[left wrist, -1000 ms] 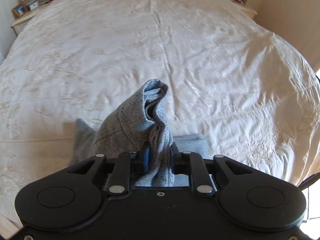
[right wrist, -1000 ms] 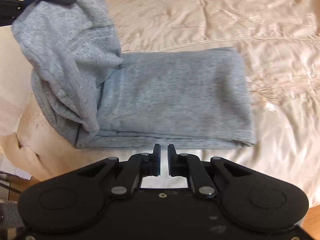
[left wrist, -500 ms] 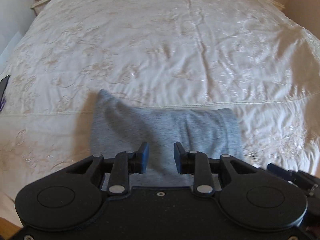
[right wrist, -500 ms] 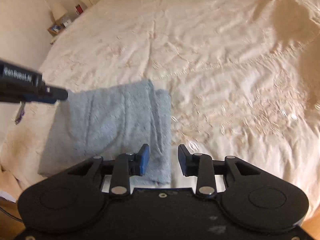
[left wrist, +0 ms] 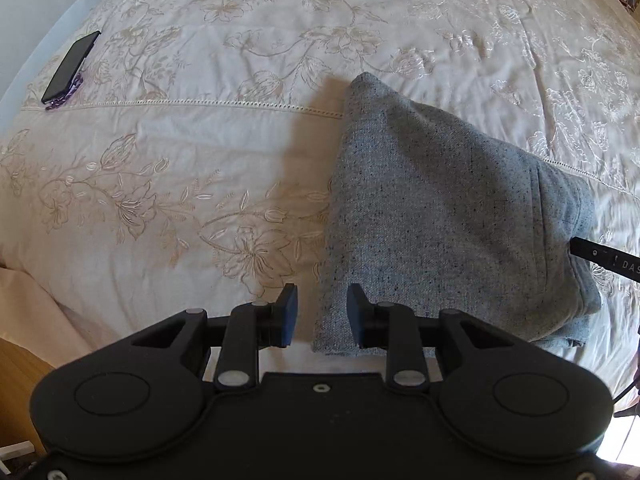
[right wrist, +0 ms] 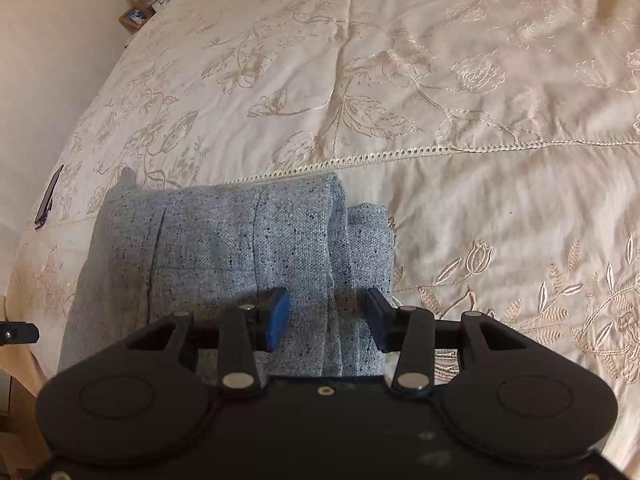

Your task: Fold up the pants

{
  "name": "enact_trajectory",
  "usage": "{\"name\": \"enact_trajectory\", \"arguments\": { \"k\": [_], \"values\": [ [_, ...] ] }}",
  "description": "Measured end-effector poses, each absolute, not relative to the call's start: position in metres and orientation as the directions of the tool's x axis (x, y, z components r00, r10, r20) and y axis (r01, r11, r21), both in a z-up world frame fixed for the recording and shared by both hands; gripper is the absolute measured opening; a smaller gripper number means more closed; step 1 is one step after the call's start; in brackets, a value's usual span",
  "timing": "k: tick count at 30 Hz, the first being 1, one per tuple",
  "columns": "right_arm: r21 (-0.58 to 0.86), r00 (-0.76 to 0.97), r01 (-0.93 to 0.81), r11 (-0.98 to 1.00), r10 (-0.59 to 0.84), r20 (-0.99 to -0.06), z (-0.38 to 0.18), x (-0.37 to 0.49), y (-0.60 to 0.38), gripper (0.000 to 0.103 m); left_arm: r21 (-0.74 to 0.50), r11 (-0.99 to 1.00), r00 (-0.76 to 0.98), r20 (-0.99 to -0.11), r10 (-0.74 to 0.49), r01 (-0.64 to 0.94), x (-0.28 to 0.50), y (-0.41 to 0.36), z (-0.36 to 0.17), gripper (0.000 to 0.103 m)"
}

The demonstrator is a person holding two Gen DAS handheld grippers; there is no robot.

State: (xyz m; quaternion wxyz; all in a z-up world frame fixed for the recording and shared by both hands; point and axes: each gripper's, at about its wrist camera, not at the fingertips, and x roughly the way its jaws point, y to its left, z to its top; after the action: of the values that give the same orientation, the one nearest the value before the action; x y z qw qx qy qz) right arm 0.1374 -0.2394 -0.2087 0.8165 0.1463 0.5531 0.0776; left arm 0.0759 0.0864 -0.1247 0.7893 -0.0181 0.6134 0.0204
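Note:
The grey speckled pants (left wrist: pixel 440 216) lie folded into a compact stack on the cream embroidered bedspread (left wrist: pixel 180 152), near the bed's front edge. They also show in the right wrist view (right wrist: pixel 240 256), with a lower layer sticking out on the right side. My left gripper (left wrist: pixel 318 314) is open and empty, over the stack's near left corner. My right gripper (right wrist: pixel 327 318) is open and empty, just above the stack's right edge. A tip of the right gripper shows at the right of the left wrist view (left wrist: pixel 604 258).
A dark phone (left wrist: pixel 71 66) lies on the bedspread at the far left; it also shows in the right wrist view (right wrist: pixel 49 197). A bedside table with a lamp and small items (right wrist: pixel 144 4) stands by the wall. The bed's edge runs along the near left.
One second ago my left gripper held a raised fold of the pants. It has laid the fold down, opened and shifted left. My right gripper opened and moved over the stack's right edge.

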Motion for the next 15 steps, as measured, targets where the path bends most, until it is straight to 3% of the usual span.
{"name": "enact_trajectory", "arguments": {
  "k": [3,6,13,15],
  "values": [
    [0.307,0.373,0.022,0.951,0.277,-0.886,-0.202,0.135,-0.231,0.040,-0.006,0.999,0.239,-0.971,0.002,-0.033,0.077,0.086,-0.128,0.037],
    [0.235,0.387,-0.019,0.972,0.223,-0.895,-0.193,0.128,-0.216,0.011,-0.014,1.000,0.243,-0.970,-0.013,-0.001,0.081,0.084,-0.128,0.037],
    [0.239,0.465,0.089,0.967,0.172,-0.868,-0.142,0.103,-0.220,0.005,-0.047,0.995,0.287,-0.955,-0.070,0.087,0.097,0.071,-0.117,0.037],
    [0.183,0.462,0.134,0.974,0.102,-0.881,-0.140,0.093,-0.224,0.001,-0.059,0.992,0.300,-0.950,-0.091,0.113,0.106,0.065,-0.119,0.037]
  ]
}}
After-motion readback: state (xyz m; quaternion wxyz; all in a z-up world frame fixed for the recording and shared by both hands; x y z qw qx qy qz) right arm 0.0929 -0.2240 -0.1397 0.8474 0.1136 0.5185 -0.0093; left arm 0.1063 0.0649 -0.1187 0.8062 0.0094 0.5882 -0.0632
